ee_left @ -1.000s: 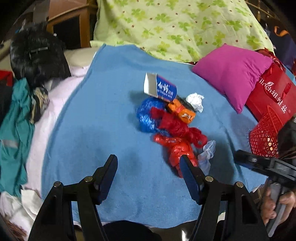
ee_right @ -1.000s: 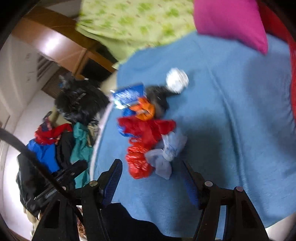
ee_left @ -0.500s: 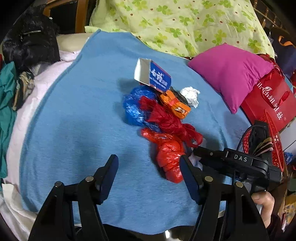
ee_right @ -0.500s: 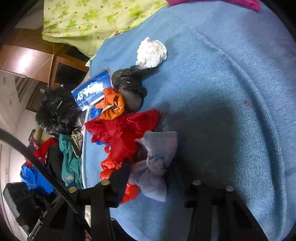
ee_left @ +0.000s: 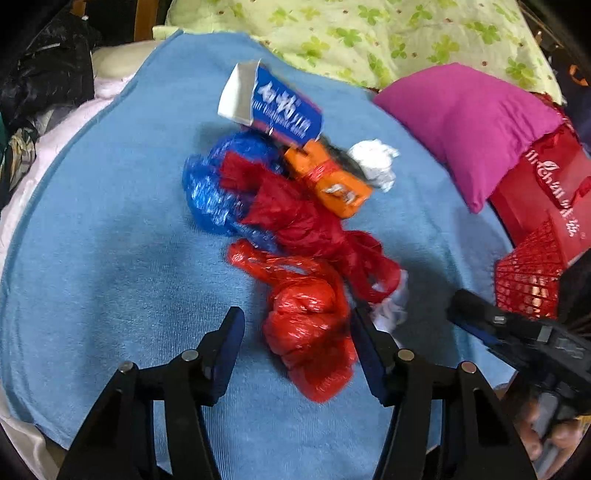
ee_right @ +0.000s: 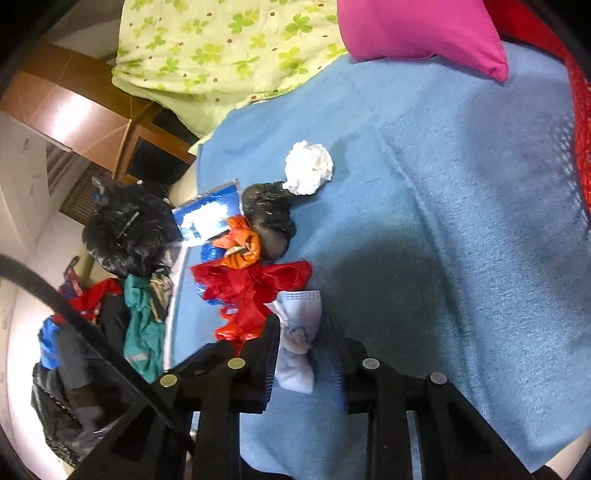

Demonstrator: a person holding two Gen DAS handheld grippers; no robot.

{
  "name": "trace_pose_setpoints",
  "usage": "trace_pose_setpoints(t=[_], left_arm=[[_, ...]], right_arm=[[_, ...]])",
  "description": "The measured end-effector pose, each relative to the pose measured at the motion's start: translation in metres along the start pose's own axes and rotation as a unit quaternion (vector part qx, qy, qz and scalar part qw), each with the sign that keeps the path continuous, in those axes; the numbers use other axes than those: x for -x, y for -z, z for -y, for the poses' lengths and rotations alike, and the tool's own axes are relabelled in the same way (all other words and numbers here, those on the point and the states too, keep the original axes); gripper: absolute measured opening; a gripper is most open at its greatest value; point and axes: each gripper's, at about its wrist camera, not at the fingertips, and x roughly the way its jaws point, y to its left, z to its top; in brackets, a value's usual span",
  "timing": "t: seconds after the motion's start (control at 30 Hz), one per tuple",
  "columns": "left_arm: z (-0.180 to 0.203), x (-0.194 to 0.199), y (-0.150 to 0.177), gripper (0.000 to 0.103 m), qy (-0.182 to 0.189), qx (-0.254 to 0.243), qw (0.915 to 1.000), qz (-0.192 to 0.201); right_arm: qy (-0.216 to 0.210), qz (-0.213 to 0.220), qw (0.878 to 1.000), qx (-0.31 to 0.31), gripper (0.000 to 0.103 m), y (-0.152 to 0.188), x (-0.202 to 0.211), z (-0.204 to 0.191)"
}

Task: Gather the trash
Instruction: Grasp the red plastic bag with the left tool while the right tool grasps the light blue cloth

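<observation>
A pile of trash lies on a blue towel [ee_left: 110,221]: a blue and white carton [ee_left: 273,103], a blue plastic bag [ee_left: 214,188], an orange wrapper [ee_left: 328,177], a white paper ball [ee_left: 373,162], red plastic bags [ee_left: 306,314] and a black bag [ee_right: 269,214]. My left gripper [ee_left: 297,332] is open, its fingers on either side of the near red bag. My right gripper [ee_right: 301,343] is shut on a crumpled pale blue face mask [ee_right: 299,332] at the near edge of the pile; it also shows in the left wrist view [ee_left: 480,325].
A magenta pillow [ee_left: 461,122] and a green clover-print quilt [ee_left: 369,33] lie behind the pile. A red mesh basket [ee_left: 528,273] and a red paper bag [ee_left: 546,184] stand at the right. Clothes and a black bag [ee_right: 125,229] are heaped at the left.
My left gripper moved forward so the red bag lies between its fingers. My right gripper closed in on the face mask and its jaws narrowed onto it.
</observation>
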Motion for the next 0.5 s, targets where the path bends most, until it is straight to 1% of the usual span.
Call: trace_pose_setpoints(t=[0.03, 0.07, 0.1, 0.17, 0.23, 0.27, 0.3, 0.37, 0.5], left_arm=[[-0.004, -0.004, 0.000, 0.047, 0.015, 0.008, 0.9998, -0.003], [-0.006, -0.006, 0.000, 0.046, 0.032, 0.013, 0.9994, -0.004], [-0.008, -0.006, 0.001, 0.046, 0.034, 0.014, 0.9993, -0.001], [-0.009, -0.002, 0.002, 0.044, 0.037, 0.004, 0.9993, 0.004], [-0.013, 0.004, 0.003, 0.043, 0.036, 0.002, 0.9993, 0.010], [-0.016, 0.008, 0.004, 0.042, 0.039, 0.004, 0.9992, 0.012], [-0.019, 0.011, 0.004, 0.042, 0.040, 0.005, 0.9991, 0.014], [-0.027, 0.018, 0.005, 0.042, 0.040, 0.012, 0.9990, 0.017], [-0.044, 0.037, 0.008, 0.042, 0.028, 0.017, 0.9989, 0.033]], right_arm=[[-0.009, -0.004, 1.000, -0.004, 0.036, 0.000, 0.000, 0.001], [-0.014, -0.007, 1.000, -0.006, 0.050, 0.000, -0.001, 0.000], [-0.013, -0.009, 1.000, -0.008, 0.068, 0.000, -0.003, -0.001], [-0.012, -0.005, 1.000, -0.006, 0.068, 0.003, -0.007, -0.005], [-0.002, -0.006, 1.000, 0.012, 0.067, 0.005, -0.014, -0.013], [0.003, -0.010, 1.000, 0.019, 0.065, 0.007, -0.018, -0.017], [0.004, -0.015, 1.000, 0.024, 0.060, 0.009, -0.023, -0.020], [0.013, -0.033, 0.999, 0.039, 0.054, 0.013, -0.035, -0.027], [0.038, -0.057, 0.996, 0.049, 0.054, 0.021, -0.057, -0.035]])
